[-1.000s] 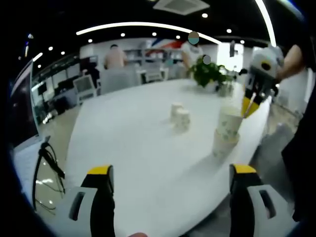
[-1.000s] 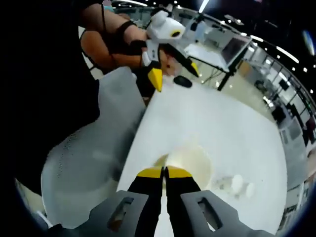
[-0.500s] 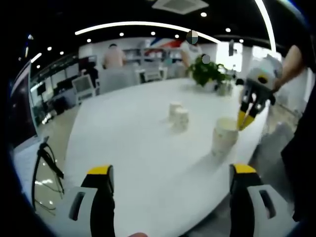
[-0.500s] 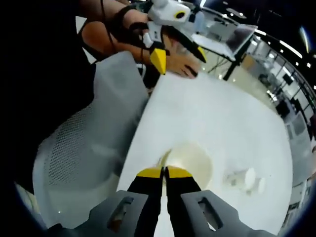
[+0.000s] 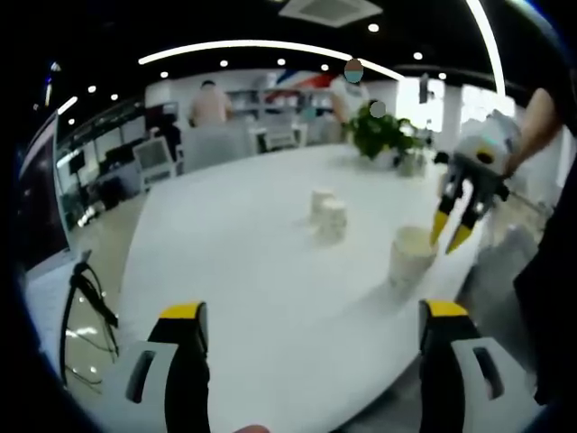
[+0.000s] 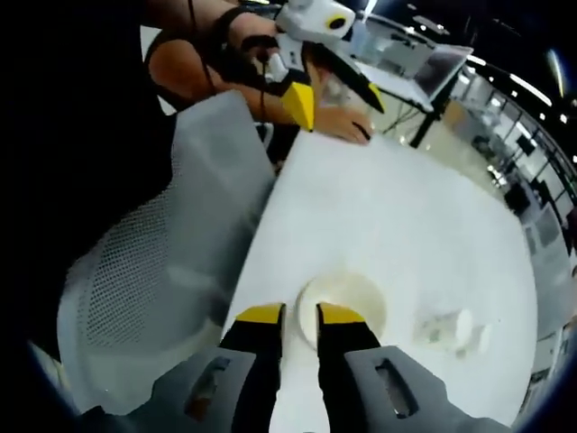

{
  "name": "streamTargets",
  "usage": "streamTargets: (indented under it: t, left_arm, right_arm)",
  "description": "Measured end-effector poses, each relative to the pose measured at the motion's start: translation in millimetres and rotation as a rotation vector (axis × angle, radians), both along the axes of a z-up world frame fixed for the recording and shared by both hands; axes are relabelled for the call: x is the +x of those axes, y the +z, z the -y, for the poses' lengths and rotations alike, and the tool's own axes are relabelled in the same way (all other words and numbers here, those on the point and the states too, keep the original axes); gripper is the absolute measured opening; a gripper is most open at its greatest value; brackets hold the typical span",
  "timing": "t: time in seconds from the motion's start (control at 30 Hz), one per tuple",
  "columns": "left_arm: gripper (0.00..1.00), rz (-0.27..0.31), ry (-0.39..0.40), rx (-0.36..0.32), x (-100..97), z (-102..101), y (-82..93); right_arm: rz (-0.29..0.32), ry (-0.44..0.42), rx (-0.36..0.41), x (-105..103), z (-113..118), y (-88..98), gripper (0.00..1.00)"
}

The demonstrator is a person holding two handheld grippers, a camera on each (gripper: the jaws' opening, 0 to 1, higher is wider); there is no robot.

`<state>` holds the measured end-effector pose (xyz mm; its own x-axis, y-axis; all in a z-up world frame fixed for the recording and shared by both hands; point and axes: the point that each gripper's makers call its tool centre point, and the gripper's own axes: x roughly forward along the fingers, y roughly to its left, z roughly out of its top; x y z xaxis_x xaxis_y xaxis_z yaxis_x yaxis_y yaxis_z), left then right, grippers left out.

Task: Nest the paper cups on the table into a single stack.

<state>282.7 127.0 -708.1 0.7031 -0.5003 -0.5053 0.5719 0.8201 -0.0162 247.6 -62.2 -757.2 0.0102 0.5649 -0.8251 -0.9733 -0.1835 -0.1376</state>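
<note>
While the right tongs (image 6: 298,313) are hanging parted just above the nested cups (image 6: 343,308) — apparently letting go — the left tongs (image 5: 311,311) are waiting spread wide over the bench (image 5: 252,271), two cups (image 5: 327,213) ahead.

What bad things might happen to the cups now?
The nested stack stands near the table edge, with the right hand-held gripper open just above its rim, so a bump while pulling away might tip it off. The two loose cups sit far across the table, so reaching for them may drag an arm past the stack.
</note>
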Motion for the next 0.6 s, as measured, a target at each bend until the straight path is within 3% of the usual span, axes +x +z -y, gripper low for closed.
streamTargets:
  t: [0.2, 0.33, 0.6]
  left_arm:
    - [0.98, -0.002, -0.003, 0.0, -0.8, 0.1, -0.6]
    - [0.98, 0.0, -0.013, 0.005, -1.0, 2.9, 0.8]
    - [0.98, 0.005, -0.021, 0.015, 0.5, 3.6, 6.0]
  right_arm:
    - [0.007, -0.026, 0.031, -1.3, 2.6, 5.1, 0.13]
    - [0.014, -0.057, 0.078, -2.5, 0.5, 19.8, 0.13]
    - [0.029, -0.156, 0.222, 15.7, -1.5, 46.2, 0.14]
